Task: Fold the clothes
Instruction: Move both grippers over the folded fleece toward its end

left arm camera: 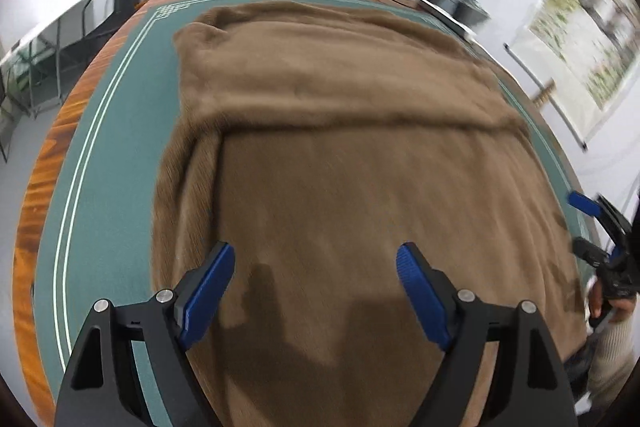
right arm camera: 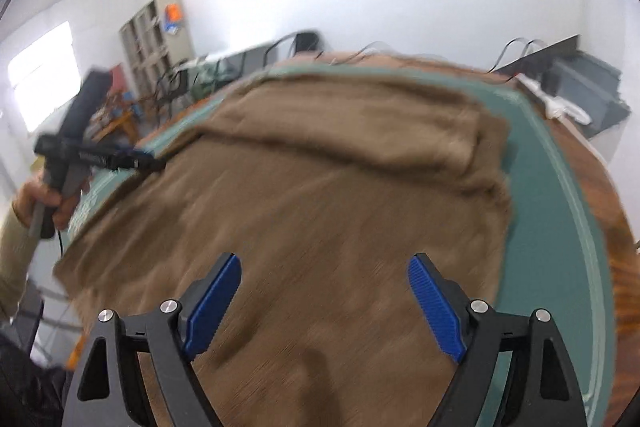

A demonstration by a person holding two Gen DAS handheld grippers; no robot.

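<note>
Both wide apart and empty: left gripper (left arm camera: 316,263) and right gripper (right arm camera: 324,275), hovering over brown garment (left arm camera: 360,147). Spread flat across green mat (left arm camera: 100,155) on wooden table (left arm camera: 44,163), far edge folded back in a band. Blurred throughout.

Motion blur smears the brown garment (right arm camera: 320,207) in the right wrist view, so its weave and folds near six o'clock cannot be read. In the left wrist view its near hem runs off the frame at six o'clock. The right gripper (left arm camera: 592,227) sits half cut off at three o'clock there. The green mat (left arm camera: 100,187) is mostly buried under cloth. The shelf (right arm camera: 160,35) contents at ten o'clock are too small to tell.
</note>
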